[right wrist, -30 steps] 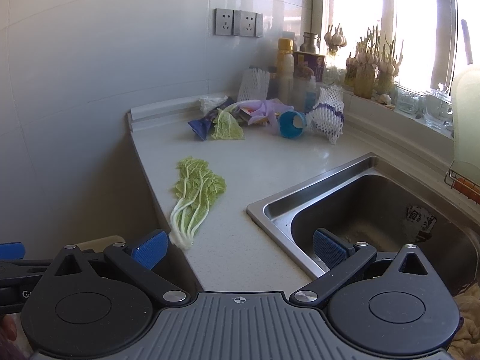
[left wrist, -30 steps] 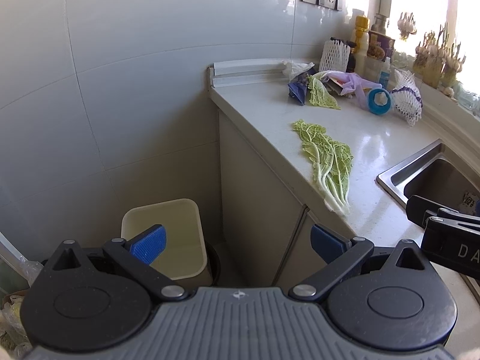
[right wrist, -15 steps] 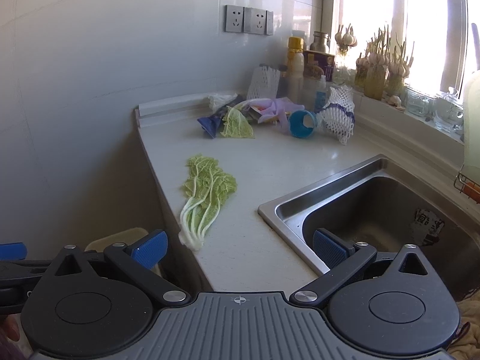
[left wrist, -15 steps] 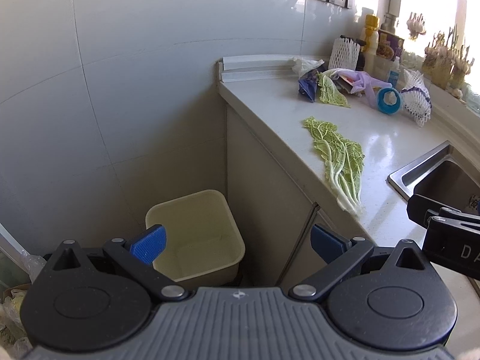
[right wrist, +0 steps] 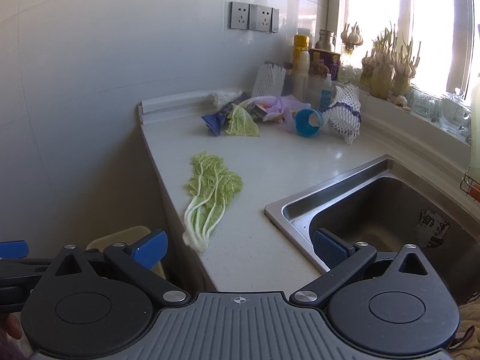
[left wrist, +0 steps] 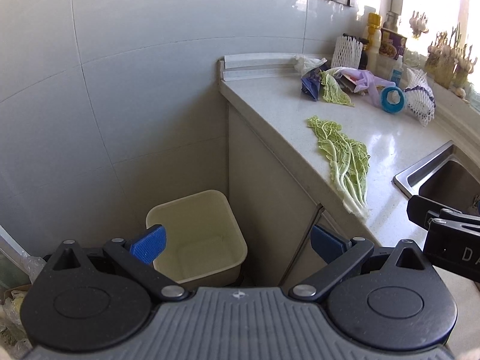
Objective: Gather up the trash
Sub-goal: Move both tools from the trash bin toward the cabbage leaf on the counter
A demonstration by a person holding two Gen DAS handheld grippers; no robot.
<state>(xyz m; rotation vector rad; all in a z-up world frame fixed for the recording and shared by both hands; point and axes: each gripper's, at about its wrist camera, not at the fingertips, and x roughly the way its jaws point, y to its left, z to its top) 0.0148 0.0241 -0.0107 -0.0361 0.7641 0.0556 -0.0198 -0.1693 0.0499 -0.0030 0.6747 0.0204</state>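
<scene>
Approaching with both tools empty and jaws wide apart, right tool [right wrist: 238, 247] best aiming at the white stems of the cabbage leaf [right wrist: 210, 198] lying at the tabletop's [right wrist: 270, 162] near left edge, above the bin [left wrist: 195, 234].

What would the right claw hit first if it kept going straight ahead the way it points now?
Probably the countertop: the open right claw aims at bare surface between the cabbage leaf and the sink. Depth is uncertain.

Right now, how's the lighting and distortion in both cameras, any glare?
Left wrist view: window blown out top right, glare on the countertop, wall tile lines bowed by fisheye. Right wrist view: window overexposed, garlic sprouts backlit, sink shaded; corners vignetted black.
</scene>
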